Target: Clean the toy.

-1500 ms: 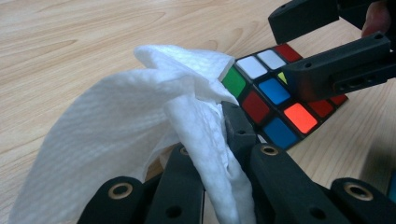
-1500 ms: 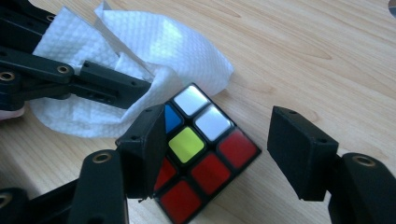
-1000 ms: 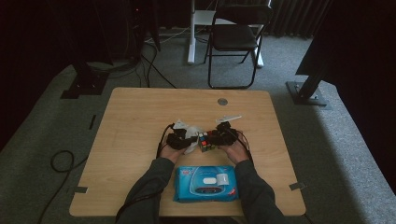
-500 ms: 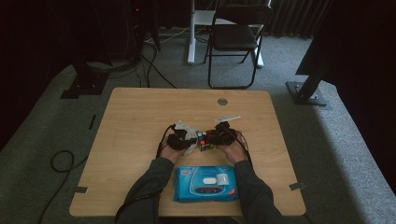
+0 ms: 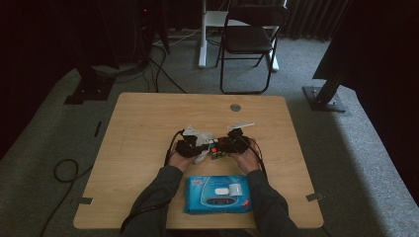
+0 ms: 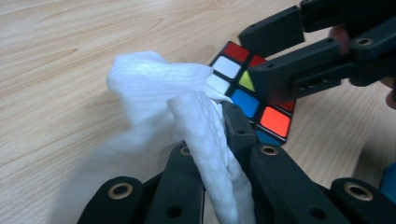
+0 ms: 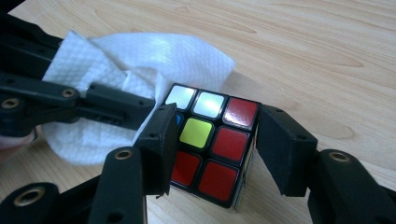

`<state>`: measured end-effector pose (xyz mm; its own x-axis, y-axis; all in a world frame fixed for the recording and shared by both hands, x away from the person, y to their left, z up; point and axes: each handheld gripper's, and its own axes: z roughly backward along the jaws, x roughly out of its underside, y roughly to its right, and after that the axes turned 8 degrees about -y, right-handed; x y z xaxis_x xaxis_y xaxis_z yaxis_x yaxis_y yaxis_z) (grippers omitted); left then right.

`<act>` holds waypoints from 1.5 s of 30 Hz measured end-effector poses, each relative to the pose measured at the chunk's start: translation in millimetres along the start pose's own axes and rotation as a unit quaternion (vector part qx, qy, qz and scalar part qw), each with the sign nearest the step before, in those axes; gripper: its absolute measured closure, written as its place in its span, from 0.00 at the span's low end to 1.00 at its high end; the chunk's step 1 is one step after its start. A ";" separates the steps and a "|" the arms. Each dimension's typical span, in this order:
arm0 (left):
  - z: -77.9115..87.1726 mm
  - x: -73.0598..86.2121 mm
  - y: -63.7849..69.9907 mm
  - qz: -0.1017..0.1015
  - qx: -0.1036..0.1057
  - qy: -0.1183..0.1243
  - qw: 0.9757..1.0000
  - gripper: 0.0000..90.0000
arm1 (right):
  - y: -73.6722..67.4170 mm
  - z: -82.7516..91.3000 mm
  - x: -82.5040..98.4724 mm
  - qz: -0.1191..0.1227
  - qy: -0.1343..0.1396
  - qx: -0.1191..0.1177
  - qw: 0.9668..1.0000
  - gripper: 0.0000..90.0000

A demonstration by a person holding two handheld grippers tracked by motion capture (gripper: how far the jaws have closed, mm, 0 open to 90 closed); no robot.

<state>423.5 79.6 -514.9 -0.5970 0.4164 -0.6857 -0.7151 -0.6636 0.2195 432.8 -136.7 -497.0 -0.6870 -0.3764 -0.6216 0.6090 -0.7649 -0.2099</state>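
Observation:
A colour-tiled puzzle cube (image 7: 210, 149) rests on the wooden table (image 5: 148, 128) with my right gripper (image 7: 219, 144) shut on its two sides. My left gripper (image 6: 212, 140) is shut on a crumpled white wipe (image 6: 159, 88), which lies against the cube (image 6: 252, 98) where white tiles show. In the high view both grippers meet at the table's middle: the left gripper (image 5: 190, 145) with the wipe (image 5: 200, 143), the right gripper (image 5: 230, 144) with the cube (image 5: 216, 150). The right gripper view has the wipe (image 7: 140, 60) just left of the cube.
A blue pack of wet wipes (image 5: 217, 194) lies at the near edge between the person's forearms. A small grey disc (image 5: 235, 107) sits in the table near its far edge. A folding chair (image 5: 247, 44) and stand legs are on the floor beyond.

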 end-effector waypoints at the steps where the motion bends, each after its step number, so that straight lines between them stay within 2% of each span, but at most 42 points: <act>1: -0.5 1.2 -1.1 0.007 0.006 0.004 1.000 0.97 | -0.1 0.0 0.0 0.000 0.000 0.000 1.000 0.54; 3: -1.8 4.5 -3.6 0.018 0.013 0.008 1.000 0.97 | -0.1 0.0 0.1 -0.002 0.000 0.000 1.000 0.54; 6: -14.1 10.8 -4.5 0.014 -0.001 -0.027 1.000 0.97 | -0.3 -0.2 -0.2 -0.004 0.000 0.001 1.000 0.54; 9: -24.2 17.1 -8.2 0.033 0.002 -0.035 0.999 0.97 | -0.6 -0.2 0.0 -0.004 0.001 0.002 1.000 0.54; 15: -22.3 12.0 -1.8 0.008 -0.015 -0.056 0.998 0.97 | 0.1 -0.1 -0.1 -0.004 0.000 0.001 1.000 0.54; 17: -19.4 13.2 0.9 -0.002 -0.005 -0.059 0.998 0.97 | 0.4 -0.2 0.0 -0.005 0.000 0.000 1.000 0.54; 19: -15.3 15.6 4.0 -0.011 0.018 -0.054 0.998 0.97 | 0.3 -0.1 0.0 -0.005 0.001 0.001 1.000 0.55; 20: -12.9 16.4 5.4 -0.017 0.024 -0.048 0.998 0.96 | 0.4 -0.1 0.0 -0.005 0.001 0.001 1.000 0.55; 22: -6.9 15.8 6.2 -0.019 0.031 -0.029 0.999 0.96 | 0.4 -0.4 0.0 -0.007 0.002 -0.001 1.000 0.55; 24: 0.0 12.6 5.5 -0.010 0.036 -0.006 0.999 0.96 | 0.5 -0.4 0.1 -0.007 0.002 -0.002 1.000 0.55; 26: 3.5 9.1 6.5 -0.014 0.040 -0.002 0.999 0.96 | 0.6 -0.4 0.3 -0.008 0.002 -0.002 1.000 0.55; 30: 2.1 8.8 7.6 -0.026 0.031 -0.013 0.999 0.96 | 1.2 -0.5 0.7 -0.010 0.003 -0.004 1.000 0.55; 34: -10.3 13.2 9.7 -0.042 0.008 -0.052 0.998 0.96 | 1.3 -0.5 0.7 -0.012 0.003 -0.005 1.000 0.55; 36: -16.4 15.3 7.5 -0.037 0.004 -0.065 0.997 0.96 | 1.5 -0.4 0.7 -0.011 0.003 -0.005 1.000 0.55; 40: -21.6 15.8 2.8 -0.025 0.007 -0.065 0.998 0.96 | 1.6 -0.4 0.6 -0.011 0.003 -0.005 1.000 0.56; 45: -22.0 12.2 2.0 -0.026 -0.017 -0.069 0.997 0.96 | 0.4 0.0 -0.6 -0.004 0.001 0.002 1.000 0.56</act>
<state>422.7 69.7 -538.1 -0.6063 0.5306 -0.5923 -0.7344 -0.6593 0.1611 433.5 -136.7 -496.7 -0.6918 -0.3690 -0.6207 0.6017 -0.7698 -0.2130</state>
